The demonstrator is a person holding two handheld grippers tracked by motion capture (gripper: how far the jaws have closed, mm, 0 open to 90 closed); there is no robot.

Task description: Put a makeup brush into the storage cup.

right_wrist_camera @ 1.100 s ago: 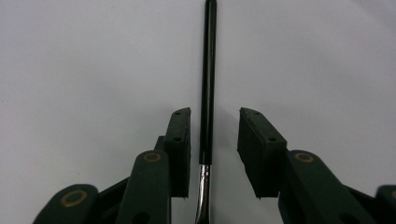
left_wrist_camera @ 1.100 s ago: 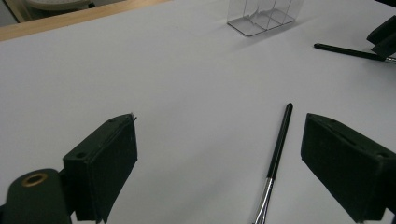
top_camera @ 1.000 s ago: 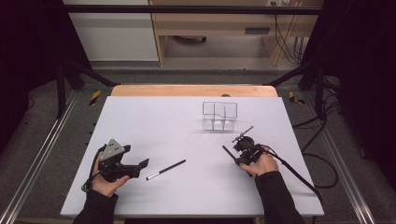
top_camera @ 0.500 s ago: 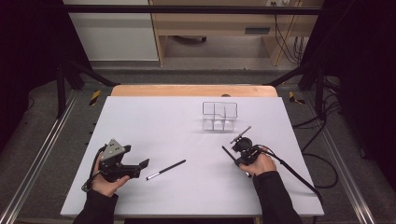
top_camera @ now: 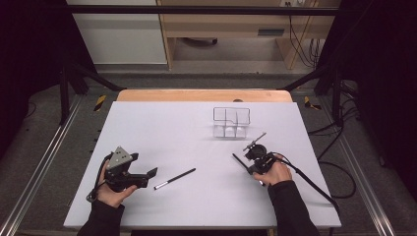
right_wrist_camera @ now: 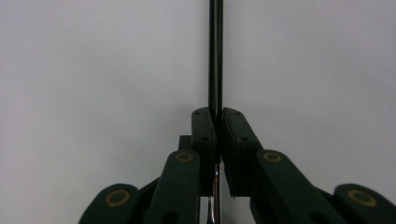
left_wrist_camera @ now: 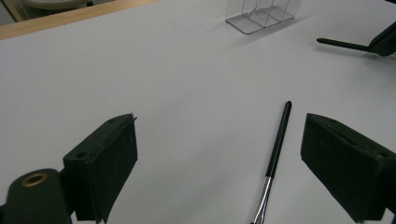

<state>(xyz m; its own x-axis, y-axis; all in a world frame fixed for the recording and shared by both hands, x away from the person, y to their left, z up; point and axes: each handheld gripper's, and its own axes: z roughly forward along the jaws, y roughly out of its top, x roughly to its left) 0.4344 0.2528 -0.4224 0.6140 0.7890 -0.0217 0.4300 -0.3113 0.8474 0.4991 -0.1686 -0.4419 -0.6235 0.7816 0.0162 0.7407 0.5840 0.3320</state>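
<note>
Right claw (right_wrist_camera: 217, 122) clamped around thin brush (right_wrist_camera: 215, 56)

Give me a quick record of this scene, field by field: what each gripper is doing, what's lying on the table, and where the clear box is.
right gripper: jaws just closed, clamped on a thin black brush
left gripper: jaws open, holding nothing
second brush: flat on the white table, black handle, silver ferrule, beside the left gripper
clear divided organizer: upright toward the table's far side, looks empty
</note>
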